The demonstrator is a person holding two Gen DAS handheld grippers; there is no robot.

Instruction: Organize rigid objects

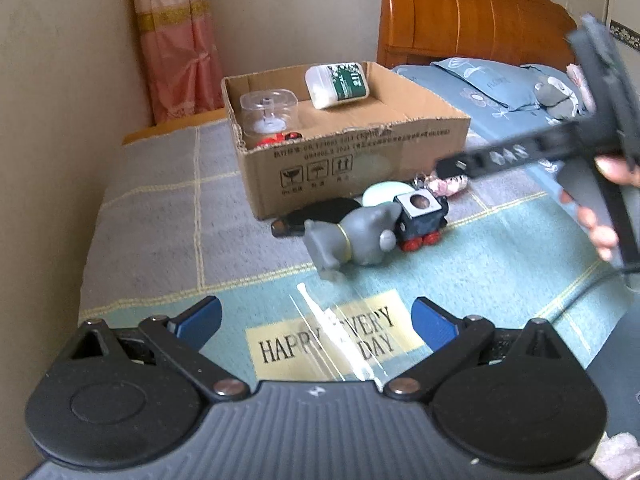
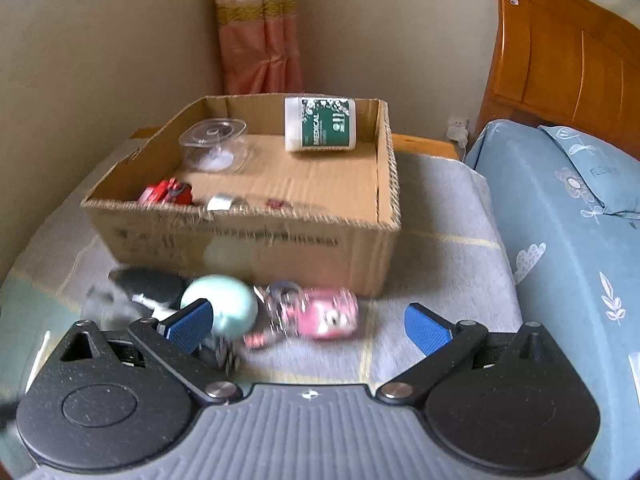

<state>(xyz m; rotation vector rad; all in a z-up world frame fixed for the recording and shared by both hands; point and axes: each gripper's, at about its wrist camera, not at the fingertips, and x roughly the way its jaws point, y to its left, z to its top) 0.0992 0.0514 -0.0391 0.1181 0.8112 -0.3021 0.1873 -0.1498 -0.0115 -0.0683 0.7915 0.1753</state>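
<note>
A cardboard box (image 1: 360,152) stands on the blanket and holds a clear plastic container (image 1: 269,114), a white-and-green medical box (image 1: 337,84) and a red toy (image 2: 168,192). In front of it lie a grey elephant figure (image 1: 352,236), a black toy train (image 1: 420,220), a pale green round object (image 2: 220,306), a pink keychain (image 2: 324,316) and a flat black object (image 1: 320,216). My left gripper (image 1: 316,320) is open and empty, short of the elephant. My right gripper (image 2: 308,322) is open and empty, just above the pale green object and keychain.
A clear plastic sleeve (image 1: 340,340) lies between my left gripper's fingers on the "HAPPY EVERY DAY" blanket (image 1: 160,220). A bed with blue bedding (image 2: 560,220) and a wooden headboard (image 2: 560,60) is on the right. A wall and pink curtain (image 2: 256,28) are behind the box.
</note>
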